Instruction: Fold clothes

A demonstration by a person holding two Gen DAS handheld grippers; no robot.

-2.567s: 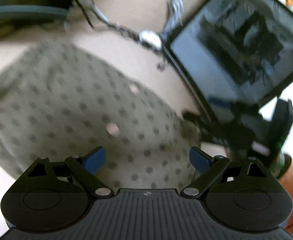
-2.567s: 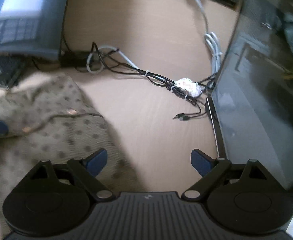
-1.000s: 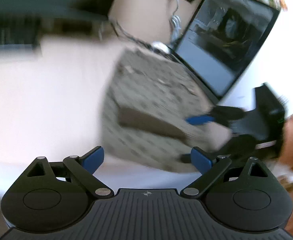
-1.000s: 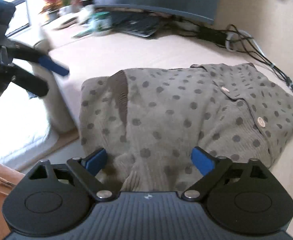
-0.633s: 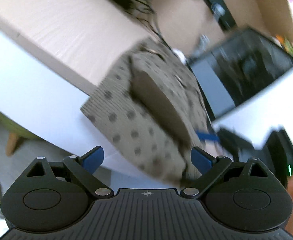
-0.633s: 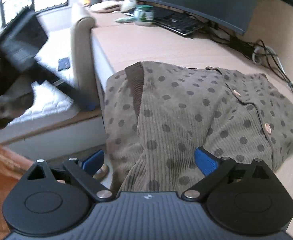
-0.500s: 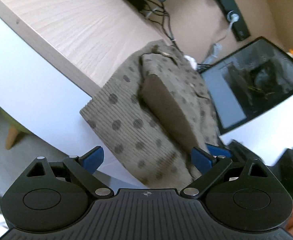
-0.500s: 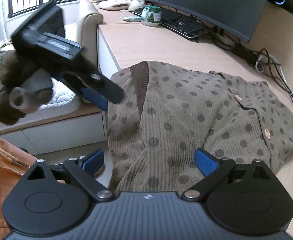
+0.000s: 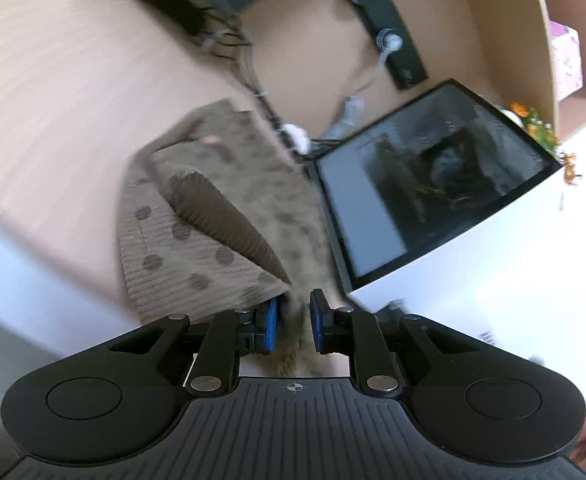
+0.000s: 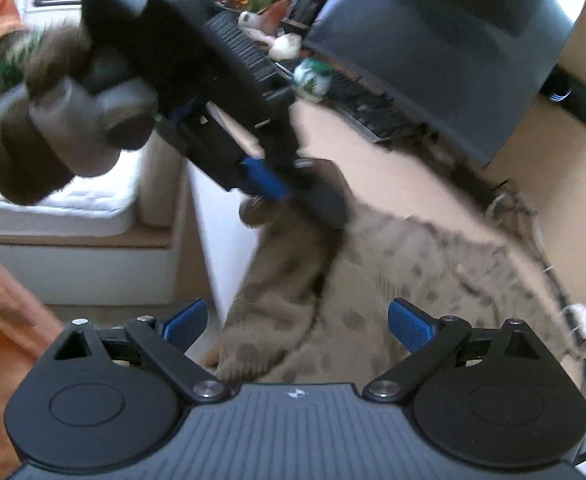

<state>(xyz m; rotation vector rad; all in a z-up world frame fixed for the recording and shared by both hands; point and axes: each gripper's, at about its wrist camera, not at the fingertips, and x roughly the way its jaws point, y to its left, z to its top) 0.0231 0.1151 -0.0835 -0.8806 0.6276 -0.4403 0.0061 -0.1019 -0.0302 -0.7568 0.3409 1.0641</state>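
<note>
Cardigan, olive-brown polka-dot corduroy with dark ribbed trim (image 9: pixel 197 256): likely soft, light, limp; draped over the desk (image 9: pixel 53 92) near edge. Left gripper (image 9: pixel 293 326) jaws closing on its overhanging hem; right gripper (image 10: pixel 293 324) spread wide, empty. Best held by hem corners.

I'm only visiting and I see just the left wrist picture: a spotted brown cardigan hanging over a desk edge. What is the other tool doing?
Observer: The right gripper has its jaws wide apart over the cardigan, gripping nothing.
Operator: What's further along the desk?
Observer: A small green jar stands beside a keyboard.
Operator: Who holds my tool?
Observer: Something brown and fuzzy, a sleeve or glove, wraps the grey handle of the left gripper, whose jaws are closing on the cardigan's edge.
</note>
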